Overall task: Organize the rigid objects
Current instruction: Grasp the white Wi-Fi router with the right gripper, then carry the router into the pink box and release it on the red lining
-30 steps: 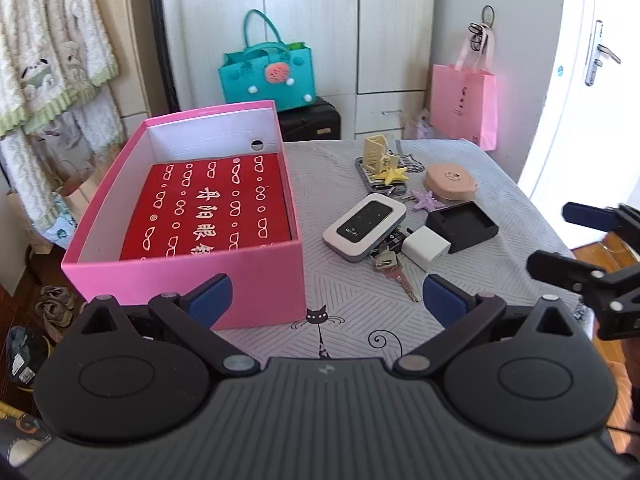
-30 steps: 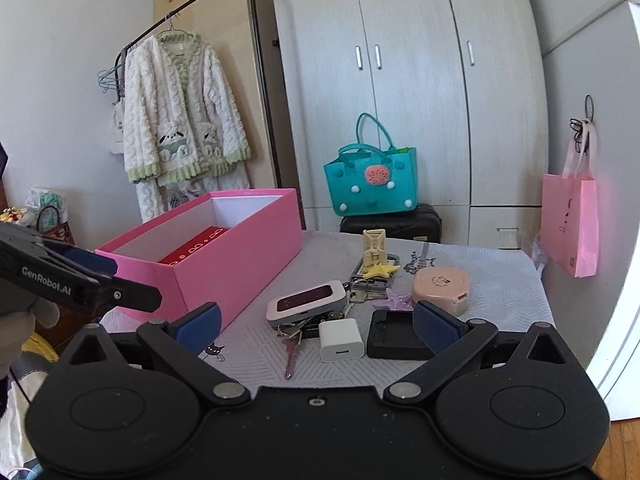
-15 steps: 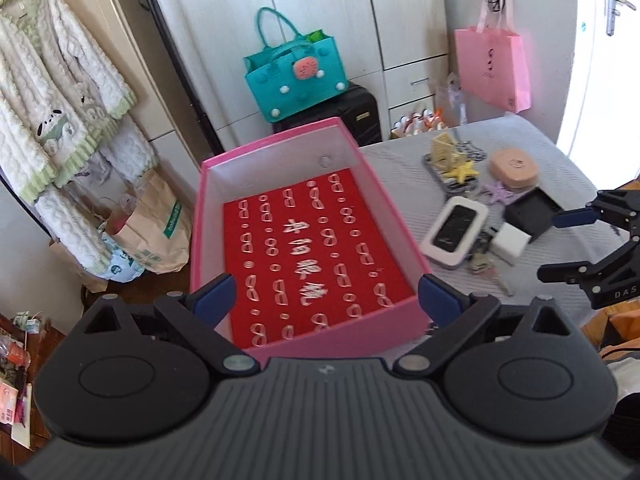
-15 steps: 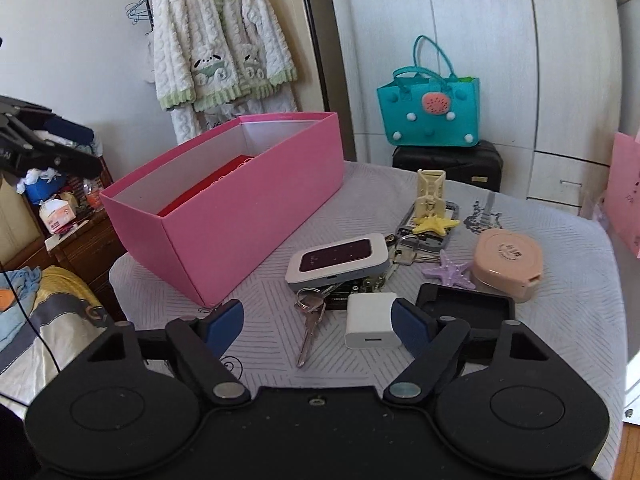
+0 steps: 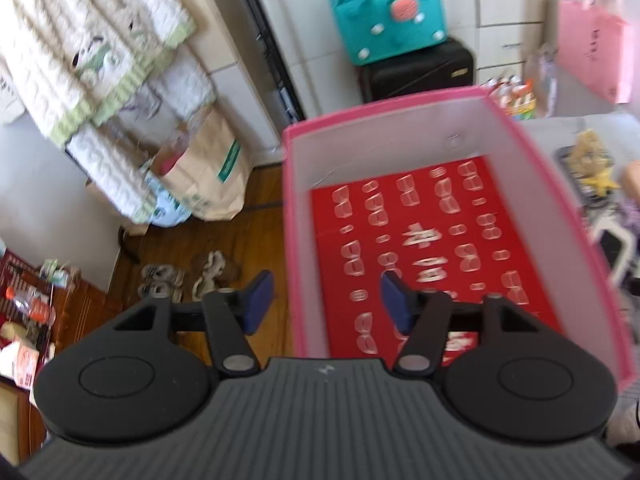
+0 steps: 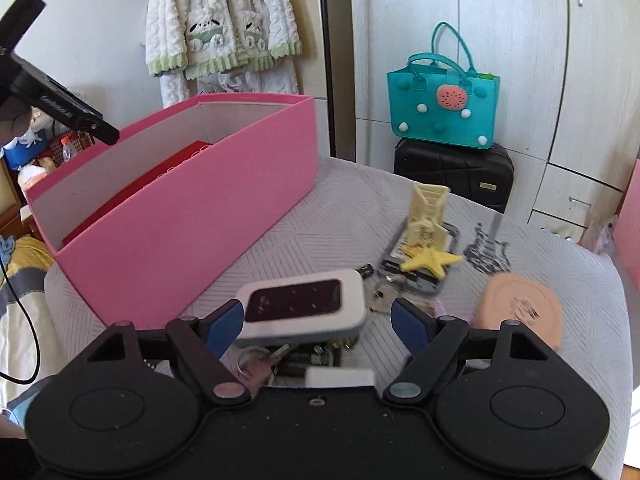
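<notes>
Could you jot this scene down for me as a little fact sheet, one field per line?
Setting: bedroom table under a grey patterned cloth
Container: open pink box with a red printed sheet lying inside
Loose items: white pocket device, keys, white charger, yellow star, cream clip, round peach case
Left gripper: over the box's near left wall, jaws closing, nothing gripped
Right gripper: jaws opening, on either side of the pocket device, not pressing it
Background: teal bag on a black suitcase
</notes>
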Demonstrator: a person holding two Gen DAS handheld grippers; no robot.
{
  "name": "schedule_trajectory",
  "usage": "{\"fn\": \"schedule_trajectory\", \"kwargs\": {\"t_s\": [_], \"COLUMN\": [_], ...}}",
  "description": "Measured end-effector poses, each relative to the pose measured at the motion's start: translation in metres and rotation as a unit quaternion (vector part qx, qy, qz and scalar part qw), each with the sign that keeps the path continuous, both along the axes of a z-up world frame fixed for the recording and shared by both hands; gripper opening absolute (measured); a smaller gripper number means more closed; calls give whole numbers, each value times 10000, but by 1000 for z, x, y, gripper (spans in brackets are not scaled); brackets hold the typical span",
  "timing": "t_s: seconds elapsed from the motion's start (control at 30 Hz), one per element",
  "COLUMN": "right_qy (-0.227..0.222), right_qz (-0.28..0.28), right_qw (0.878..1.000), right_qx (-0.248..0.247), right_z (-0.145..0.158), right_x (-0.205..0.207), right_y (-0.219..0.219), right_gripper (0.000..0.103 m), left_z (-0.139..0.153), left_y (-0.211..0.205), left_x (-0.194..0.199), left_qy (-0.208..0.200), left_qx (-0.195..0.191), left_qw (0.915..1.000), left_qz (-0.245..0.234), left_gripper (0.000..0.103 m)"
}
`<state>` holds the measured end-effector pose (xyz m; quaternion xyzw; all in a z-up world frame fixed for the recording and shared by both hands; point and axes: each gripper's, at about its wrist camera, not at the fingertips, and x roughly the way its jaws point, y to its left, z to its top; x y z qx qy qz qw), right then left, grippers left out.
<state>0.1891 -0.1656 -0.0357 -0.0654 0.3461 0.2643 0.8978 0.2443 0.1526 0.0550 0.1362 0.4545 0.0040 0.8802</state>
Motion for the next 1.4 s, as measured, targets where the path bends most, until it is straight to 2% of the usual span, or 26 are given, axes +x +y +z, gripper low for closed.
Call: {"fn": "schedule_trajectory", "kwargs": {"t_s": [0.23, 0.5, 0.6, 0.67, 0.7, 0.8, 0.93, 1.03, 1.13, 1.27, 1.4], "right_qy": [-223, -255, -274, -335, -329, -386, -520, -484, -223, 46, -87], "right_qz": [416, 555, 447, 377, 355, 343, 383, 259, 145, 45, 161], "right_qw": [9985, 9961, 9955, 9949, 9951, 9943, 9911, 9902, 9940, 9981, 9972], "right_qx": [-278, -632, -788, -871, -866, -938, -1166, -1283, -1062, -607, -723], "right_z": [0, -9, -14, -16, -17, -20, -24, -26, -27, -26, -24], "right_x": [-4, 6, 10, 11, 11, 11, 5, 8, 17, 28, 30], "right_y": [17, 39, 45, 46, 46, 46, 51, 51, 44, 34, 35], "right_gripper": [90, 92, 98, 98, 98, 100, 101, 101, 101, 101, 100], "left_z": [-21, -42, -47, -45, -46, -47, -40, -37, -40, -45, -45], "left_y": [23, 32, 34, 36, 33, 23, 26, 22, 13, 13, 7], "left_x": [11, 19, 23, 25, 24, 22, 28, 32, 33, 34, 22], "left_qy": [248, 219, 251, 312, 309, 197, 195, 117, 14, 132, -20], "left_qx": [-30, 124, -27, -237, -191, 41, -292, -339, -269, -593, -640], "left_qw": [9996, 9996, 9996, 9992, 9993, 9996, 9992, 9990, 9993, 9981, 9979], "left_qz": [150, 161, 101, 8, -74, -183, -213, -267, -256, -108, -17], "left_gripper": [50, 49, 30, 10, 8, 8, 5, 5, 5, 5, 5]}}
